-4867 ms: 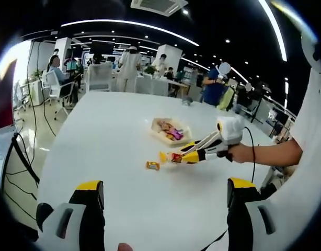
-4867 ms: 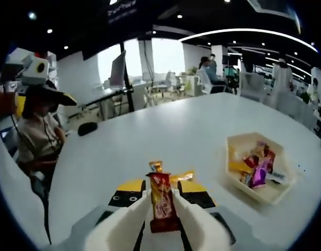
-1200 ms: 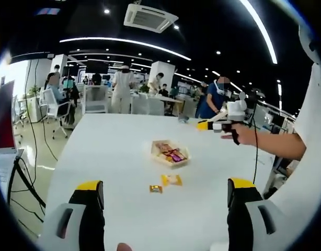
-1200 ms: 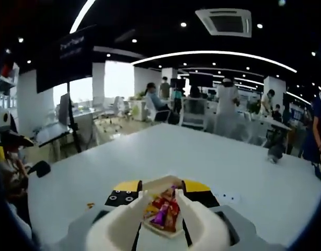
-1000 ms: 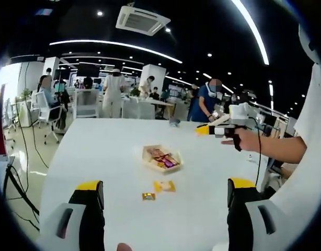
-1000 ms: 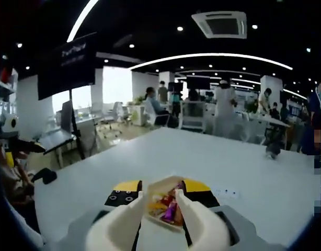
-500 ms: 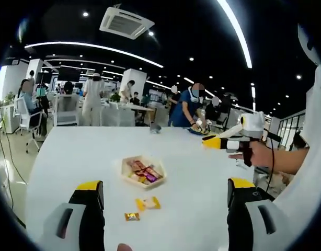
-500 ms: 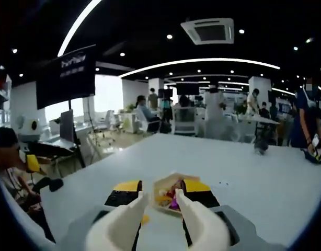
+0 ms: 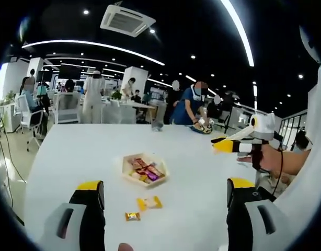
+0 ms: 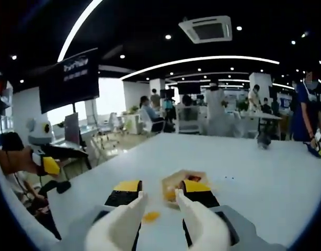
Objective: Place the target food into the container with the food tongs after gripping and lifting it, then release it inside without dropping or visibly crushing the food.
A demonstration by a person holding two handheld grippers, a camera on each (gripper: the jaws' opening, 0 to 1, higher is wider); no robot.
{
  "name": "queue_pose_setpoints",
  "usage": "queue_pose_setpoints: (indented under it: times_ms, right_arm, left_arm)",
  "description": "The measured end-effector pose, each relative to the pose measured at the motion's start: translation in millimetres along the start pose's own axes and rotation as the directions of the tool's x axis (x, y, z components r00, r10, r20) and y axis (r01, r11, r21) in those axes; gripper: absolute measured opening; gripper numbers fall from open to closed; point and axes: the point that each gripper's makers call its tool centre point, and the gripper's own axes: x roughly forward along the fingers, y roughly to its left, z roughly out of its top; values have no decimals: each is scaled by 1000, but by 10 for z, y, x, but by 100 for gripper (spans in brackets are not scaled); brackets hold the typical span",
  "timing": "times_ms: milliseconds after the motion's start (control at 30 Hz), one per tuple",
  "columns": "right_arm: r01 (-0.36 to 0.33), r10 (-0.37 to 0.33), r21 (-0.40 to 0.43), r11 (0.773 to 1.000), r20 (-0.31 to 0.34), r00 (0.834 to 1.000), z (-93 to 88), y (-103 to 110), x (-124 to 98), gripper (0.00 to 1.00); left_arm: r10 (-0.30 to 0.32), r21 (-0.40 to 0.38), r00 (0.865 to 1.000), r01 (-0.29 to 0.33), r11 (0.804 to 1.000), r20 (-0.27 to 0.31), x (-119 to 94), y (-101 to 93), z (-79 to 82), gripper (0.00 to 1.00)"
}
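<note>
A pale hexagonal container (image 9: 126, 166) on the white table (image 9: 66, 157) holds several wrapped sweets (image 9: 145, 171). In front of it lie a yellow wrapped sweet (image 9: 150, 202) and a small gold one (image 9: 132, 216). My left gripper (image 9: 164, 184) stands wide open above the table's near edge, holding nothing. A hand holds my right gripper (image 9: 223, 145) in the air to the right of the container. In the right gripper view, the right gripper (image 10: 159, 196) has its white tongs apart with nothing between them. The container (image 10: 176, 180) lies just beyond them, partly hidden, and a yellow sweet (image 10: 151, 215) shows below the gap.
A small dark object (image 9: 158, 125) sits at the table's far end. Several people stand and sit at desks behind it. A seated person (image 10: 16, 162) is at the table's left side in the right gripper view. Bare tabletop surrounds the container.
About five seconds ago the right tongs were shut on a red bar low by the loose sweets; now they are empty, raised and drawn back to the right. Both cameras have swung.
</note>
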Motion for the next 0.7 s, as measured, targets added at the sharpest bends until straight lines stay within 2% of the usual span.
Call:
queue_pose_setpoints:
  times_ms: [133,300,367,433,567,700]
  right_arm:
    - [-30,30,-2,1000,-15,999,-49,73,-4,29]
    - [-54,54,-9,998,-22,998,-97,129,26,29]
    - [-70,70,-13,997,-24,997,-109,171,74,29]
    - [-88,87,-34,996,-33,996,-126,210,130,29]
    - [-119,118,-30,992,-34,992,-131,290,197,30]
    - [-157,152,-70,985,-67,986,-240,391,288,30]
  left_arm:
    - [8,-13,1000,-8,1000,3,-92,-50,-49,98]
    - [52,-25,999,-52,998,-12,-167,37,-143,98]
    - [63,-32,998,-63,997,1,-194,55,-138,98]
    - [73,-38,997,-74,997,-16,-207,64,-163,98]
    - [61,-32,998,-61,998,-22,-268,9,-194,94]
    - [83,-47,996,-84,995,-18,-352,46,-231,95]
